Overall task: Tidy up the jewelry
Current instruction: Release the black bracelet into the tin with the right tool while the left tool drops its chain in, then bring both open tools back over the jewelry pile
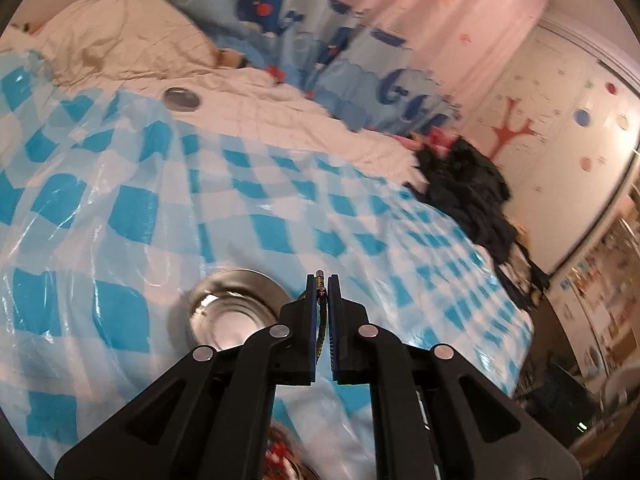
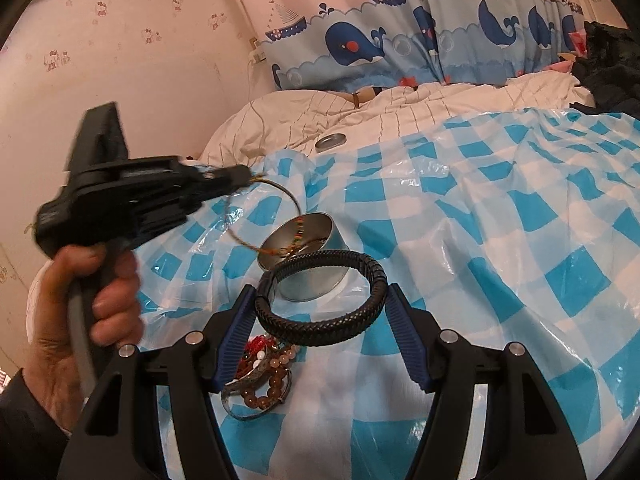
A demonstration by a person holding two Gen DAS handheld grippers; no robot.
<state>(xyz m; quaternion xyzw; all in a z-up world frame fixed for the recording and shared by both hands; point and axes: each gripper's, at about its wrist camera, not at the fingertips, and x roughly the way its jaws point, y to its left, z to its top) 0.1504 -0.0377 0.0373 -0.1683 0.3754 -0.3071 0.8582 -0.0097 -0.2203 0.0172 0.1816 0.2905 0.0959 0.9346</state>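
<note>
Where the bed is covered by a blue-and-white checked plastic sheet (image 2: 500, 216), the following is seen:

Left gripper (image 1: 321, 280): fingers drawn narrow, clamped on a thin multicoloured cord bracelet (image 1: 320, 320); in the right wrist view the bracelet's loop (image 2: 276, 216) is seen hanging from the tips above the open tin.

Left hand (image 2: 80, 320): wrapped round the gripper's handle.

Right gripper (image 2: 322, 300): fingers spread wide, a black braided bracelet (image 2: 320, 300) held between the blue pads (image 2: 236, 332), touching both.

Round metal tin (image 2: 308, 256): open, lying tilted on the sheet just beyond the black bracelet.

Tin lid (image 2: 330, 142): well apart, on the cream quilt (image 2: 360, 116).

Remaining jewelry: beaded bracelets (image 2: 260, 376) heaped on the sheet beneath the right fingers.

Background: whale-print curtain (image 2: 400, 40).
</note>
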